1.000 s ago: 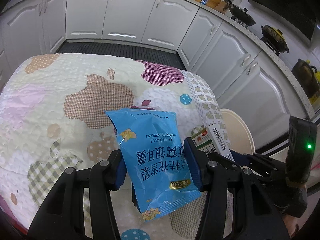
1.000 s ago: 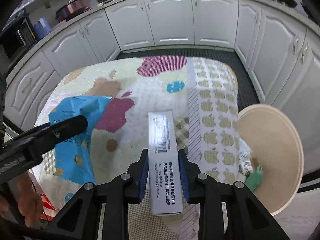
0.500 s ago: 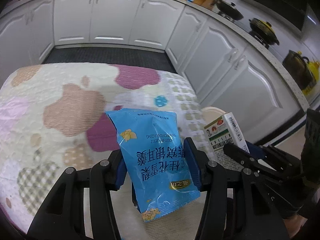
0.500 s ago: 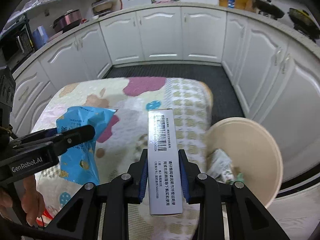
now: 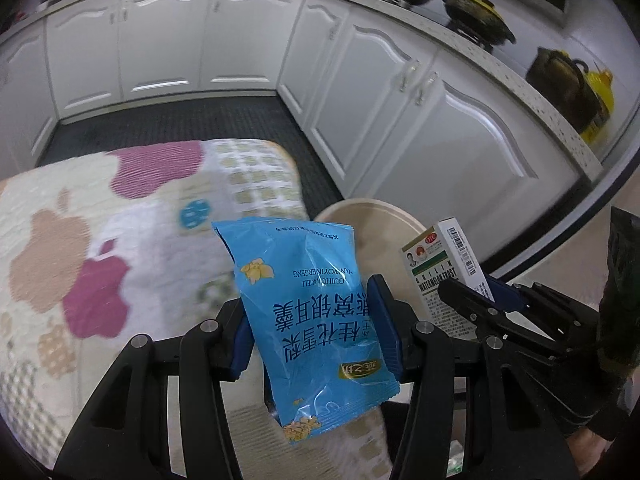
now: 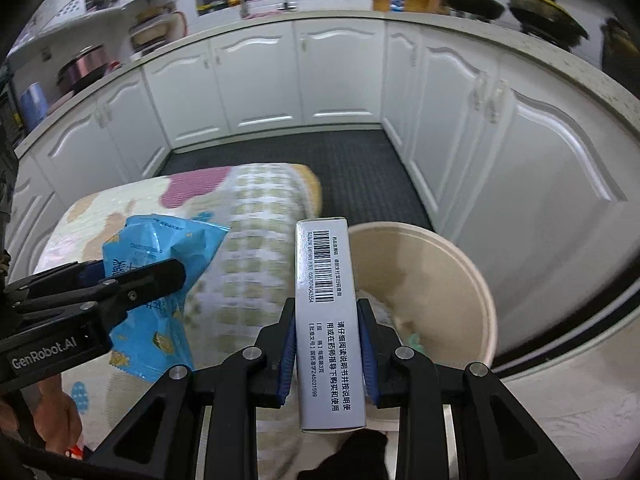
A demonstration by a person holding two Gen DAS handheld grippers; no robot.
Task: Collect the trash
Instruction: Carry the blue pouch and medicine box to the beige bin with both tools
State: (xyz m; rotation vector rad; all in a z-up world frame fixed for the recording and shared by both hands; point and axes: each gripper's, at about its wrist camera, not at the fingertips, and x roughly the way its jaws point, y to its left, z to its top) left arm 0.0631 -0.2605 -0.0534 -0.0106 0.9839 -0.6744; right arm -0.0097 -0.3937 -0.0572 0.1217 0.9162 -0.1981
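Observation:
My left gripper (image 5: 310, 314) is shut on a blue snack packet (image 5: 308, 312) and holds it in the air over the right end of the quilted table. My right gripper (image 6: 327, 330) is shut on a white medicine box (image 6: 326, 320) with a barcode, held upright at the near rim of the beige trash bin (image 6: 464, 264). The bin (image 5: 372, 210) stands on the floor just right of the table and holds some wrappers. The box also shows in the left wrist view (image 5: 444, 276), and the packet shows in the right wrist view (image 6: 156, 276).
The table is covered by a patterned quilt (image 5: 100, 248) with apple shapes. White kitchen cabinets (image 6: 280, 84) curve round the back and right. A dark floor mat (image 5: 180, 120) lies between table and cabinets. Pots stand on the counter (image 5: 476, 16).
Both grippers have moved right with their loads, off the table top and toward the bin. The medicine box now stands over the bin's near rim.

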